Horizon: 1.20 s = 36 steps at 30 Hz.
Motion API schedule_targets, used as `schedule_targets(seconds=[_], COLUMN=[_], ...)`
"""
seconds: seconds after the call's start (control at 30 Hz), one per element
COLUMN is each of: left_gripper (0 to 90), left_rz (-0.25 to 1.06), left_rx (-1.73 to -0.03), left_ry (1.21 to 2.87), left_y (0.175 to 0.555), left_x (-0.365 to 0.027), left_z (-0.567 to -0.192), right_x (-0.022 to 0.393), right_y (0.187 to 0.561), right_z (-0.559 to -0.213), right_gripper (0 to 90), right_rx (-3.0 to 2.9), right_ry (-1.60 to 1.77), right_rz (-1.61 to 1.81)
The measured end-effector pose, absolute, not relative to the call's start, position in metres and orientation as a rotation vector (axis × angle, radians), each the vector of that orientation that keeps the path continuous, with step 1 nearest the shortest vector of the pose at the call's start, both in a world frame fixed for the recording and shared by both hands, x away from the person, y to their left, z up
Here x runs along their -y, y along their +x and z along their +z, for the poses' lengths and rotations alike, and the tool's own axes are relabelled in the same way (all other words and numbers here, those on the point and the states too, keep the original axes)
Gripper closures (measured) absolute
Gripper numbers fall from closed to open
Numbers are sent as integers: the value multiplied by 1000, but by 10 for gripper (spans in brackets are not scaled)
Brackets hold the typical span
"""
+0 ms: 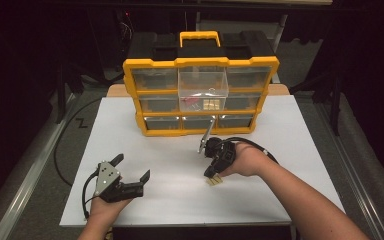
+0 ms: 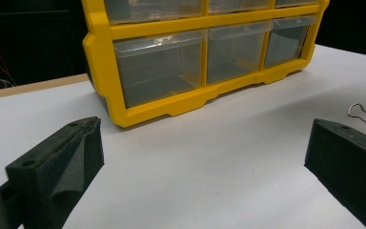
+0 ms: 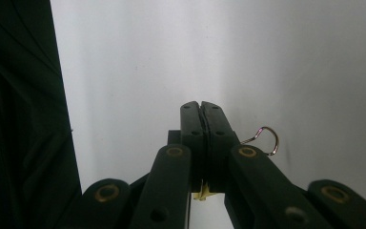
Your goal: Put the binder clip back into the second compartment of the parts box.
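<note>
My right gripper [image 1: 213,176] points down at the white table sheet [image 1: 290,150], right of centre. In the right gripper view its jaws [image 3: 201,107] stand pressed together, shut on a small yellow binder clip [image 3: 201,193]. The clip's wire handle [image 3: 268,140] loops out to one side. The clip [image 1: 212,181] shows as a yellow bit under the fingertips in the high view. My left gripper [image 1: 131,167] rests at the near left with its jaws spread wide and nothing between them [image 2: 205,157]. The left gripper view catches the wire handle [image 2: 360,112] at its right edge.
A yellow parts organizer [image 1: 200,62] with clear drawers stands at the back of the table. Its middle drawer [image 1: 202,85] is pulled out and holds small red and wooden pieces. The white sheet lies bare between the grippers and the organizer. Dark floor surrounds the table.
</note>
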<state>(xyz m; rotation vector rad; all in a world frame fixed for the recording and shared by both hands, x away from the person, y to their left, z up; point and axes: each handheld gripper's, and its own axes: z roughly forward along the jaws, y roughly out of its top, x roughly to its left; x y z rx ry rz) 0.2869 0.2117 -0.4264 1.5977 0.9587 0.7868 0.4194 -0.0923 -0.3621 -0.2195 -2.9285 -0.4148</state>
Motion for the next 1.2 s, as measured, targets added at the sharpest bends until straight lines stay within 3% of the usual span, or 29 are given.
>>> schedule_targets(seconds=[0.73,1.2], left_gripper=[3,3], left_rz=[788,791], left_rx=[-958,-958], left_ry=[1604,1604], left_y=[287,287], left_x=[-211,-211], left_z=[-427,-427], right_x=[107,117], right_y=[423,423], right_z=[-341,-309], right_gripper=[900,900], right_rx=[2996,2984], right_ry=[-250,-256], right_rz=[-436,-466])
